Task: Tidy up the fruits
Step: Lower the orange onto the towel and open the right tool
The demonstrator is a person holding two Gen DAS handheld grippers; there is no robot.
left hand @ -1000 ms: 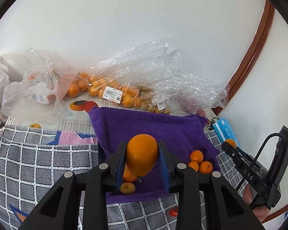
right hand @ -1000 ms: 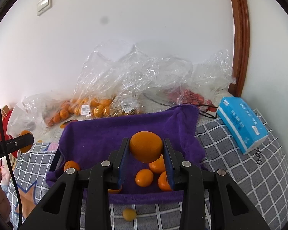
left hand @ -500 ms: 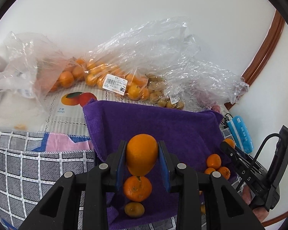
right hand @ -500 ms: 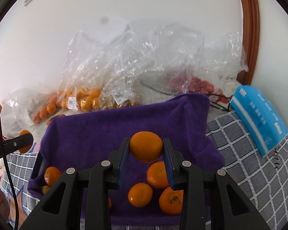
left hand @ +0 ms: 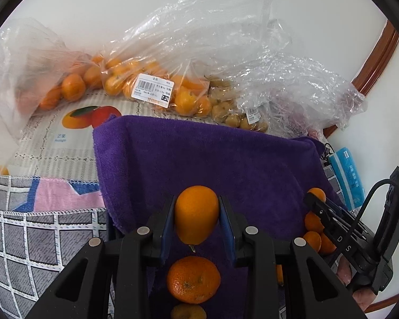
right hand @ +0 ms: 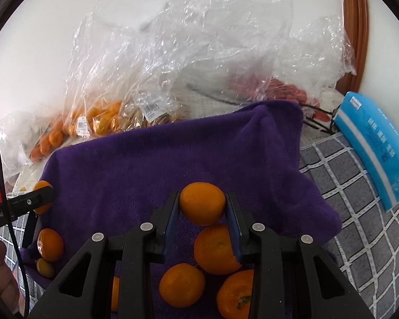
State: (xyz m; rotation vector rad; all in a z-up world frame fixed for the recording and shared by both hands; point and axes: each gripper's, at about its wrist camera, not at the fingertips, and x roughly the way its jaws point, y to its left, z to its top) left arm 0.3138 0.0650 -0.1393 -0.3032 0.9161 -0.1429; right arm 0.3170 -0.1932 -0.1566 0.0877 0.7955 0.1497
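Observation:
My left gripper [left hand: 196,216] is shut on an orange [left hand: 196,212] above the near left part of a purple towel [left hand: 212,159]. A mandarin [left hand: 193,279] and a small yellow fruit [left hand: 188,312] lie on the towel under it. My right gripper [right hand: 202,207] is shut on another orange [right hand: 202,203] above the towel [right hand: 173,159], over three mandarins [right hand: 215,250]. The right gripper also shows in the left wrist view [left hand: 316,199], at the towel's right side. The left gripper shows at the left edge of the right wrist view [right hand: 40,196].
Clear plastic bags of oranges [left hand: 114,79] and small brown fruit [left hand: 234,111] lie along the wall behind the towel. A bag with red fruit [right hand: 287,90] lies at the back right. A blue tissue pack [right hand: 375,146] lies on the grey checked cloth [right hand: 359,226] to the right.
Both grippers have moved forward and lower over the towel, each still holding its orange. The loose mandarins now lie closer under the fingers.

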